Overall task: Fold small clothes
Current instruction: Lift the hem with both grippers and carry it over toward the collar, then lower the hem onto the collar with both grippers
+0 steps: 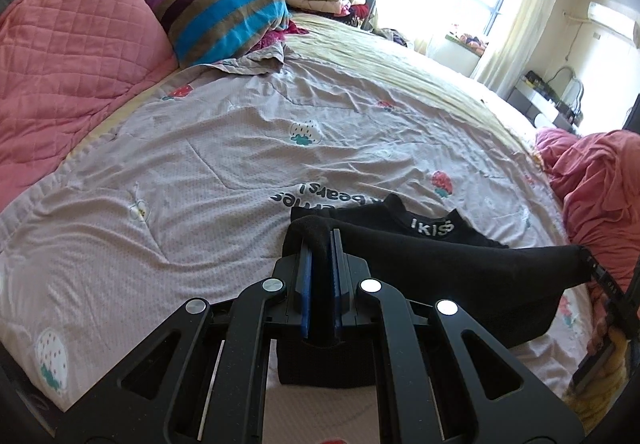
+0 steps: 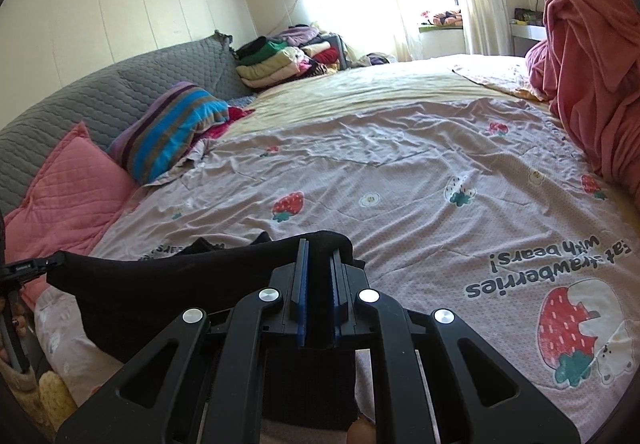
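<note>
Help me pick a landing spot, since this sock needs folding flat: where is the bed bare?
Bare: the strawberry quilt between the pink pillow, the striped pillow and the pink bedding heap. Crowded: the other black sock just beyond the held black sock, and the clothes pile.

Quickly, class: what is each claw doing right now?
Left claw: closed on one end of the black sock.
Right claw: closed on its other end.

sock stretched between left gripper and right gripper, above bedspread, second sock lying behind
</note>
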The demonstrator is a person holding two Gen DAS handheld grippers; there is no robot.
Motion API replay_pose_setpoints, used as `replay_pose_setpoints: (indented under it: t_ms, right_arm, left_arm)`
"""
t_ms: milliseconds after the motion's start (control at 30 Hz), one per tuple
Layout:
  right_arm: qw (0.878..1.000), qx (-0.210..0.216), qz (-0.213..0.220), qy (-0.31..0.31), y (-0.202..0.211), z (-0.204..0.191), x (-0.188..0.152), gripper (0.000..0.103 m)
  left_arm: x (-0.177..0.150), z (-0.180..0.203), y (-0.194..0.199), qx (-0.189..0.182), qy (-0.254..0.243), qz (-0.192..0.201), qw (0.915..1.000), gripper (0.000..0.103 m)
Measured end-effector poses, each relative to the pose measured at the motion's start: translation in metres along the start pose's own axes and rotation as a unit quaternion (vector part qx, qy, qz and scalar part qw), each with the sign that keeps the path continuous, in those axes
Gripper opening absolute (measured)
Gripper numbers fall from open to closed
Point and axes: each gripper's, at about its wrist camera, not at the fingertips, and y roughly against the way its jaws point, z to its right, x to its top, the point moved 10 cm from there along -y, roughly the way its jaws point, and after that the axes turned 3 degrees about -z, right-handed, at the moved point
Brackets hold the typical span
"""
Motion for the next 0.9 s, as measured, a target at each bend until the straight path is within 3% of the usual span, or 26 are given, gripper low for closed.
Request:
replay_pose_setpoints:
  t_ms: [433,767,900]
  right_arm:
    - [0.999,-0.025,-0.041,0.001,-0.045,0.006,-0.014,0.008]
    - [0.997,-0.035,-0.061,-0.012,-0.064,0.012,-0.025,0.008]
    - [0.997,-0.044,-0.059,-0.012,-0.063,0.013,-0.026,0.020]
  left_arm:
    - [-0.009,-0.007,-0.050,0.020,-0.013,-0.029,0.9993,0.002]
    - [-0.014,-0.016,-0.066,0.033,-0.008,-0.035,0.9988,0.008]
    - [-0.015,-0.020,-0.063,0.039,-0.009,-0.034,0.9986,0.008]
